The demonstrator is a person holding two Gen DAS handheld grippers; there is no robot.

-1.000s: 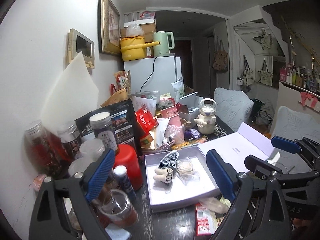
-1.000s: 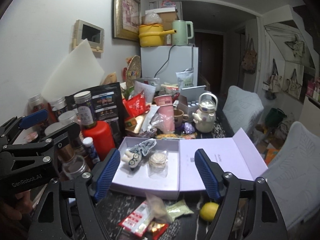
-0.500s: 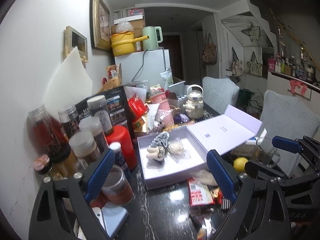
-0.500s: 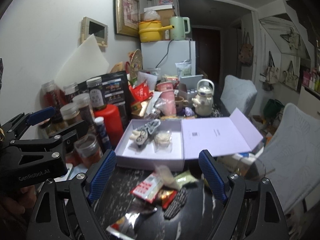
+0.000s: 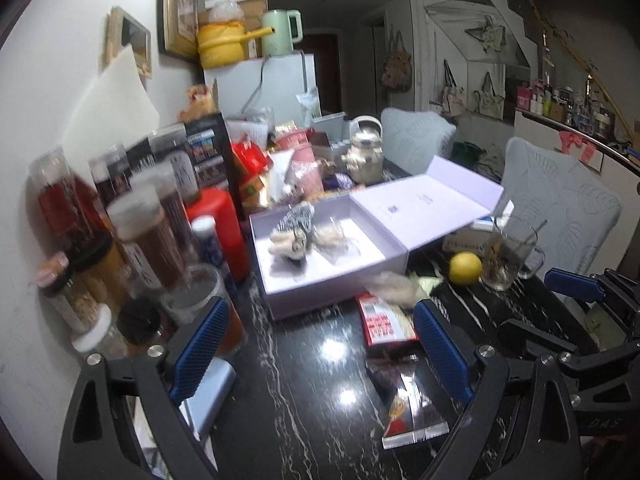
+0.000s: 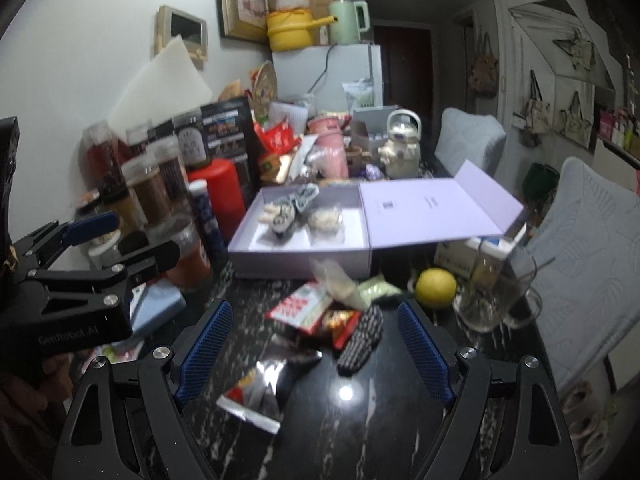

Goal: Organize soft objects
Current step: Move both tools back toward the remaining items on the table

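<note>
Along the desk's left edge (image 5: pixel 288 400), by the wall, stands a crowd of clear jars (image 5: pixel 140 232) with a red canister (image 5: pixel 218 232) behind them. Above the dark marbled top hangs the left hand-held gripper (image 5: pixel 316 354), its blue pads spread wide with nothing between them. Past it, toward the middle of the desk, sits an open lilac box (image 6: pixel 304 258) with its lid (image 6: pixel 436 210) folded out to the right. Inside lie a striped soft toy (image 6: pixel 286 210) at the left and a small wrapped pale item (image 6: pixel 326 220) just beside it. In front of the box, toward the near edge, snack packets (image 6: pixel 306 308) lie scattered, with a dark knitted piece (image 6: pixel 360 338) touching them and a shiny foil packet (image 6: pixel 256 392) nearer still. The right hand-held gripper (image 6: pixel 314 350) hovers over this litter, released as well, holding nothing. Toward the desk's right edge sit a lemon (image 6: pixel 436 288) and, just beside it, a glass mug (image 6: pixel 494 296) with a spoon in it. The pictures are somewhat blurred.
</note>
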